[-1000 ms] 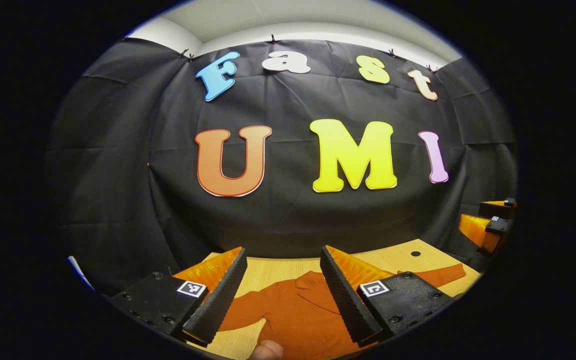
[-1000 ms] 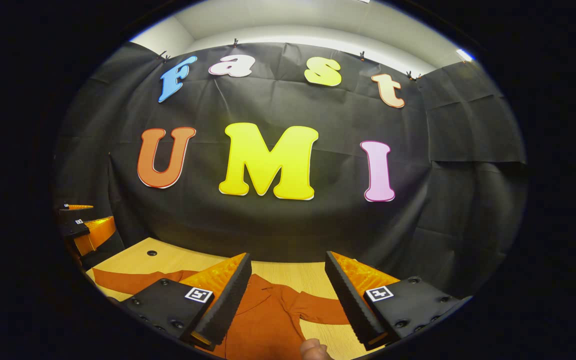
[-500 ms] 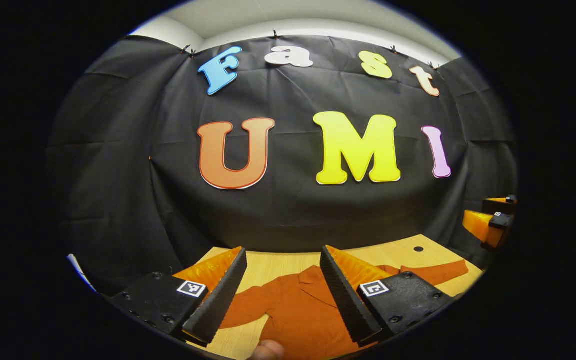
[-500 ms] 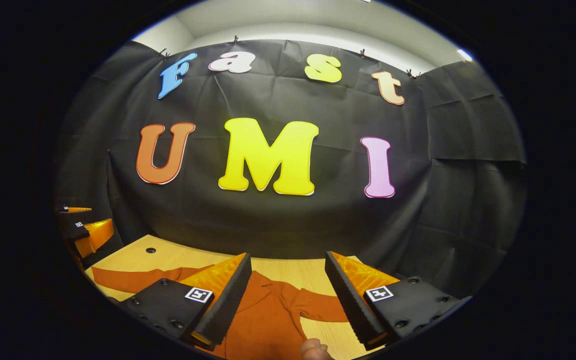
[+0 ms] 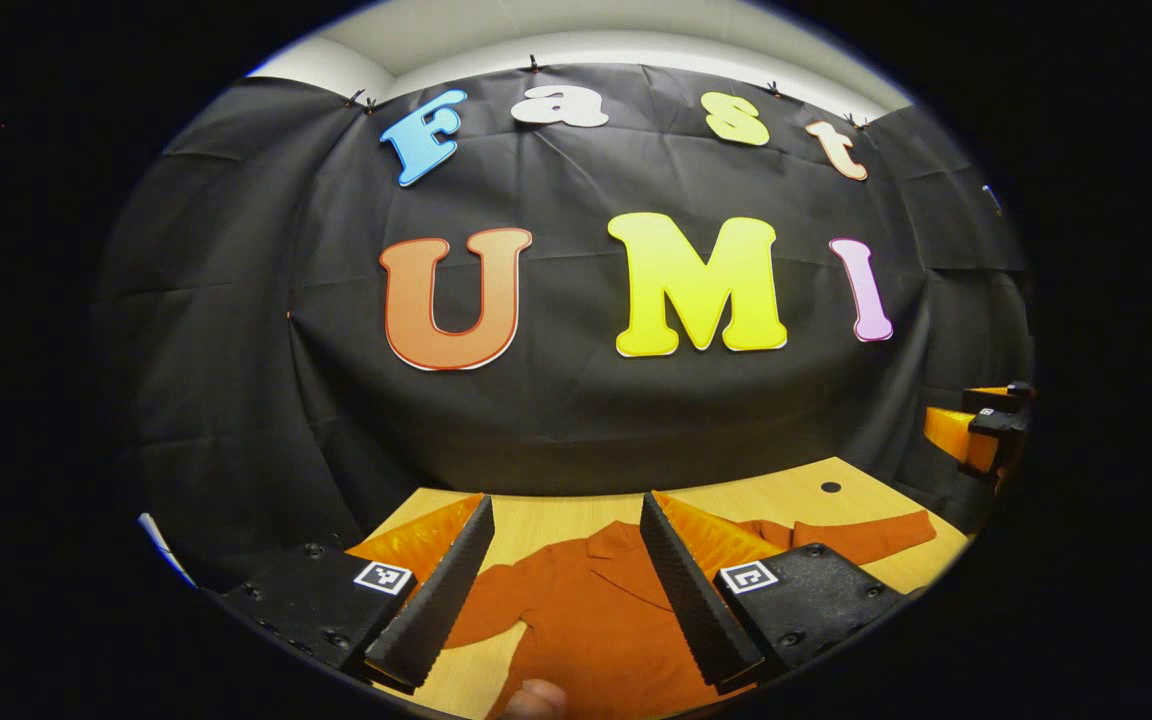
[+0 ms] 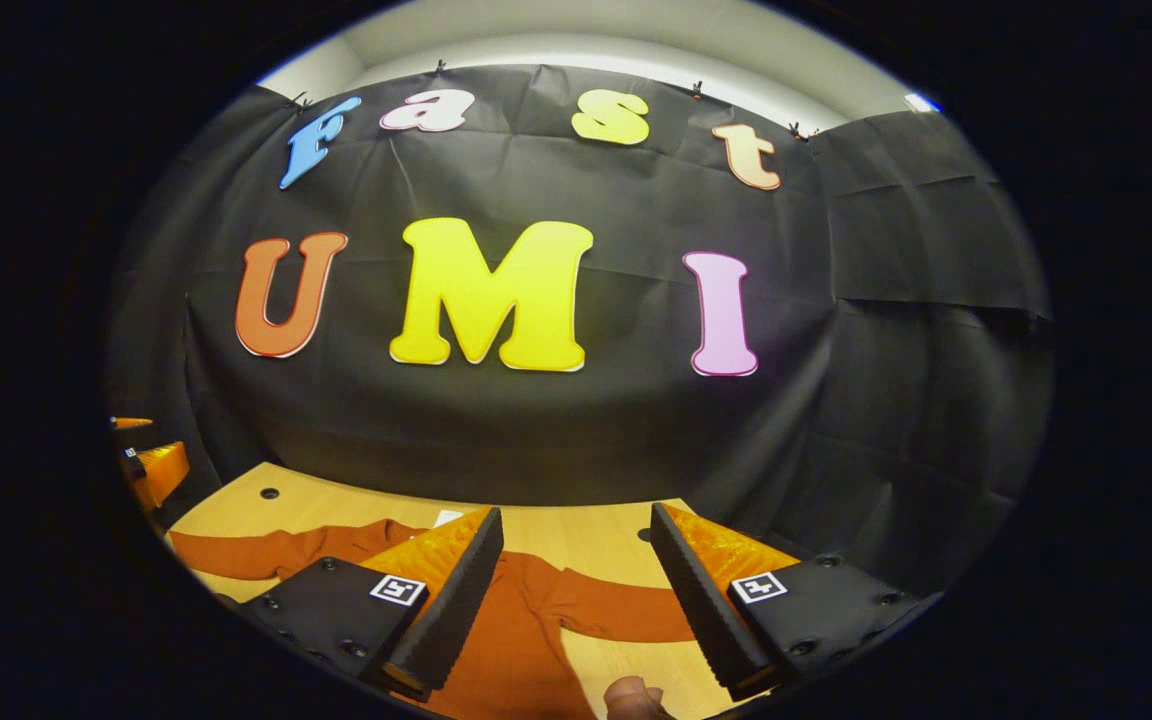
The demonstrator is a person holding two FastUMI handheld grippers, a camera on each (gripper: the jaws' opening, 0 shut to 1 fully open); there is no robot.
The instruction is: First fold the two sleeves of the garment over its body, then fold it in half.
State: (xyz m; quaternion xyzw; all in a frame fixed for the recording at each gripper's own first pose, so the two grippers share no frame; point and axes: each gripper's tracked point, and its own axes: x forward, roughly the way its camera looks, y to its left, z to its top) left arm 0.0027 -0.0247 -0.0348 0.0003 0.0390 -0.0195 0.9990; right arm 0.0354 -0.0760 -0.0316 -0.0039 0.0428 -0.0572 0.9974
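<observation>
A rust-orange long-sleeved garment (image 5: 586, 615) lies flat on the wooden table (image 5: 536, 515), collar toward the booth wall. Its sleeves are spread out sideways, one toward the right (image 5: 866, 535) and one to the left (image 5: 491, 605). My left gripper (image 5: 564, 502) hovers open above the collar area with nothing between its fingers. In the right gripper view the garment (image 6: 521, 625) lies below my right gripper (image 6: 576, 512), which is open and holds nothing. One sleeve (image 6: 626, 618) runs under the right finger, the other sleeve (image 6: 256, 550) stretches left.
The right gripper (image 5: 971, 430) shows at the left gripper view's far right edge, the left gripper (image 6: 146, 460) at the right gripper view's far left. The table has a small dark hole (image 5: 831, 487) near its back corner. A fingertip (image 6: 631, 695) shows at the bottom.
Both views have tipped down slightly, so more table and garment show. The right gripper has swung a little to the right. Both grippers stay open.
</observation>
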